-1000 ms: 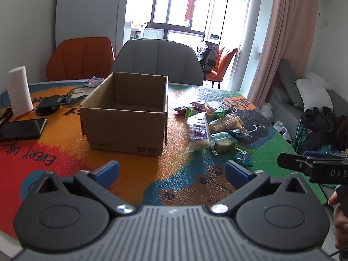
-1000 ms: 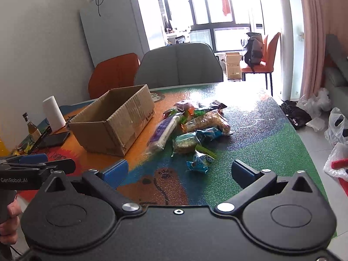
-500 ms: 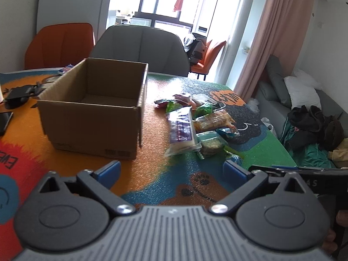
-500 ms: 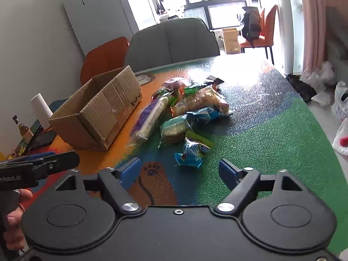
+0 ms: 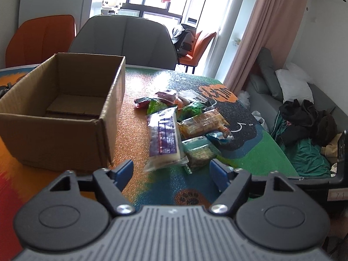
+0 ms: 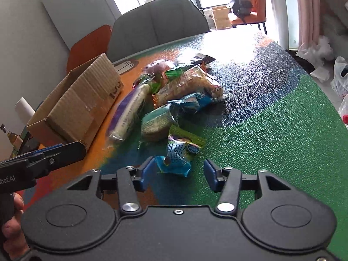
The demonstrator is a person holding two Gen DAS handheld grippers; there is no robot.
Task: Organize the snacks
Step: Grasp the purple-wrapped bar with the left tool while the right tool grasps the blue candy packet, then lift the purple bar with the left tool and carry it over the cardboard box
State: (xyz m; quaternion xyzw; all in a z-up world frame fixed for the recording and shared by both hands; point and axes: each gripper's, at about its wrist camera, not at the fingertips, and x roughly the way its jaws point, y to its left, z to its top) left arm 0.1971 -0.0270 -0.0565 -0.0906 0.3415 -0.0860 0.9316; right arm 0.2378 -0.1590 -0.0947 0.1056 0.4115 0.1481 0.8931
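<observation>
Right gripper: jaws spread, empty, straddling the near end of the small blue snack packet; contact with the left pad looks likely but is unclear. Lower squarely, close on the packet's body, not its crimped edge.

Left gripper: jaws apart, empty, above the table near the long purple-and-white pack.

Cardboard box: empty, left of the snack pile; your drop point.

Both grippers hang low over the table with jaws spread wide: right gripper beside left gripper, each empty.
</observation>
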